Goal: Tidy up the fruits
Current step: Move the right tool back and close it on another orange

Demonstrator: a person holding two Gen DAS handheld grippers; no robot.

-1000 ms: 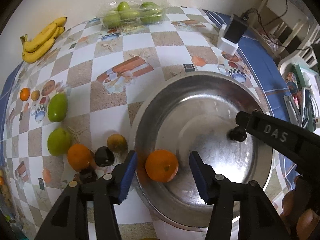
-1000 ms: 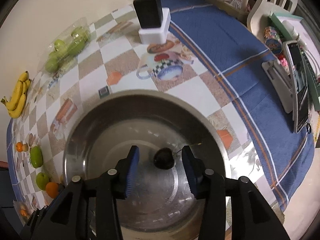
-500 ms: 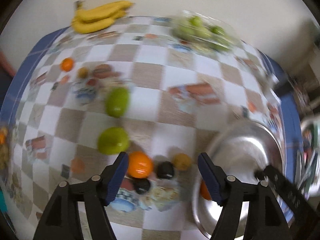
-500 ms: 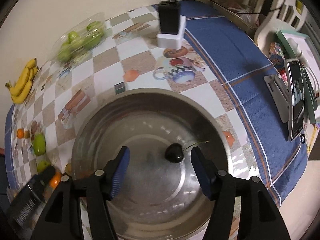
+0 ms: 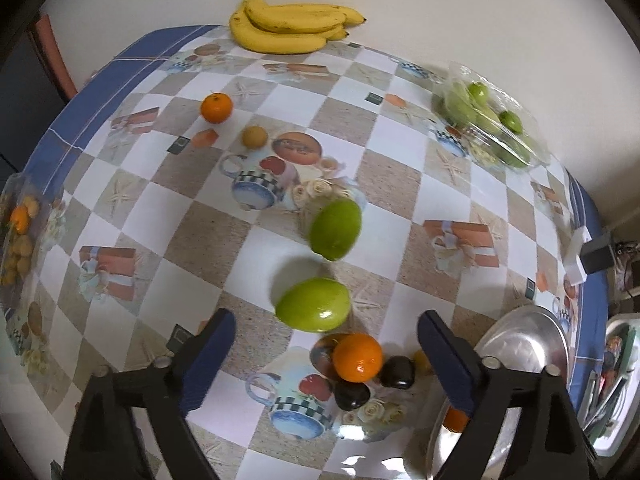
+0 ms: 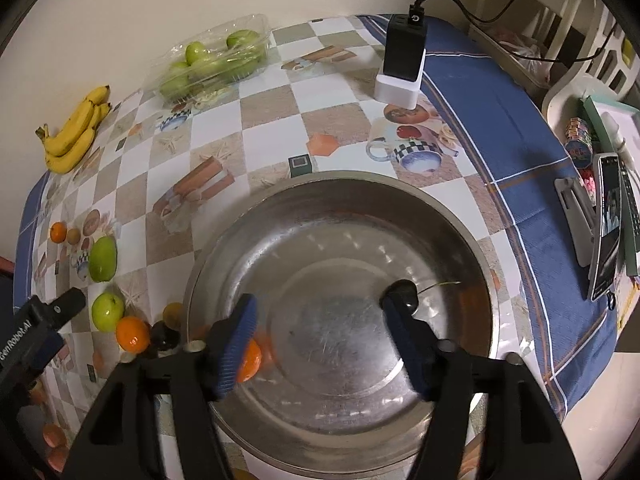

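Left gripper [image 5: 326, 354]: my jaws are opening, empty, above the loose fruit cluster [image 5: 358, 358] beside the bowl's left rim, ready to pick.
Bowl [image 6: 460, 216]: collecting point near the tabletop's front edge; an orange [image 6: 249, 360] and a dark fruit [image 6: 402, 293] lie inside.
Right gripper [image 6: 320, 346]: opening over the bowl, gripping nothing.

Right gripper [image 6: 320, 328] over the metal bowl [image 6: 420, 208]

Its blue-padded jaws are opening with nothing between them; an orange [image 6: 249, 360] lies in the bowl by the left pad and a dark cherry [image 6: 404, 294] (stem still on) by the right. Bananas [image 6: 74, 132], boxed green fruit [image 6: 212, 62] and loose fruit lie on the checked tablecloth [image 6: 272, 112].
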